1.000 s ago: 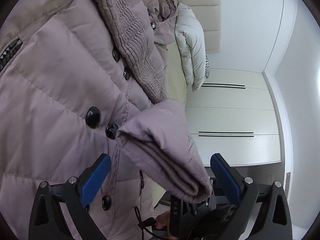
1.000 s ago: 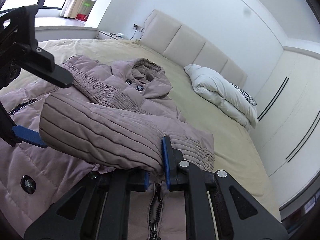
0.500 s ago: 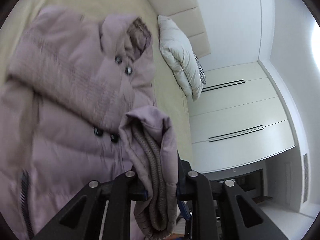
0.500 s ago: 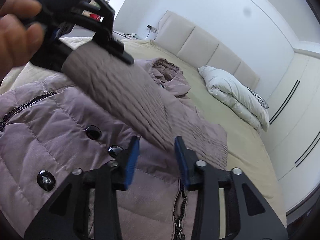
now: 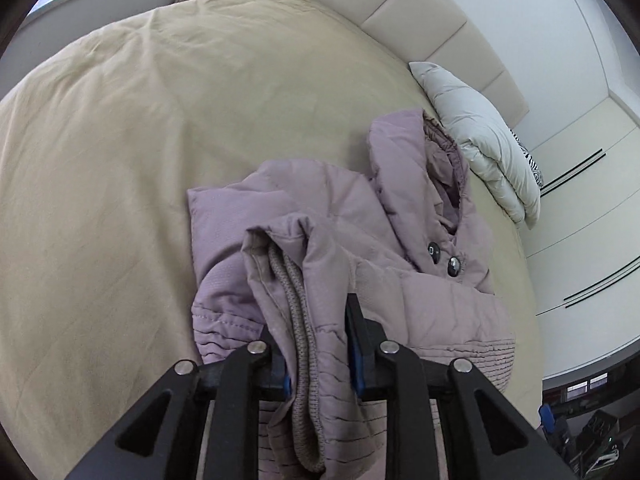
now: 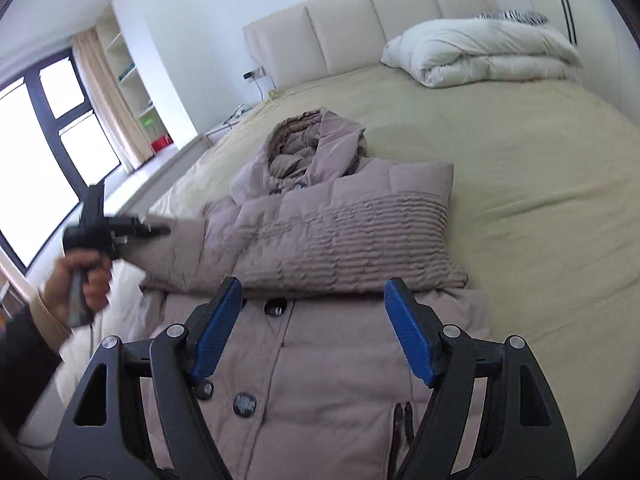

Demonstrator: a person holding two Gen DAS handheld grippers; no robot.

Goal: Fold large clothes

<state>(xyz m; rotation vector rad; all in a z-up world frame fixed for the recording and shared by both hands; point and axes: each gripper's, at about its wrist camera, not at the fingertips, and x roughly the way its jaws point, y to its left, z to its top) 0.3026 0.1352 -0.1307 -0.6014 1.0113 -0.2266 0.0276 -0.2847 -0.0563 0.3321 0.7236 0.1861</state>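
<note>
A mauve padded hooded jacket (image 6: 320, 384) lies front-up on the beige bed (image 6: 540, 168), hood (image 6: 308, 148) toward the headboard. One sleeve (image 6: 320, 240) lies folded across the chest. My left gripper (image 5: 316, 344) is shut on that sleeve's cuff (image 5: 296, 320), which has a knitted inner band, and holds it above the jacket body (image 5: 420, 288). It shows blurred in the right wrist view (image 6: 152, 230), at the jacket's left side. My right gripper (image 6: 312, 328) is open and empty, low over the buttoned front (image 6: 245, 404).
A folded white duvet (image 6: 488, 52) lies at the head of the bed by the padded headboard (image 6: 360, 24). A window (image 6: 40, 152) and shelves (image 6: 132, 80) stand at the left. Wardrobe doors (image 5: 588, 232) line the far side.
My left gripper closed on the sleeve cuff and carried it across the jacket to the left side. My right gripper let go of the sleeve, opened wide and drew back over the jacket front.
</note>
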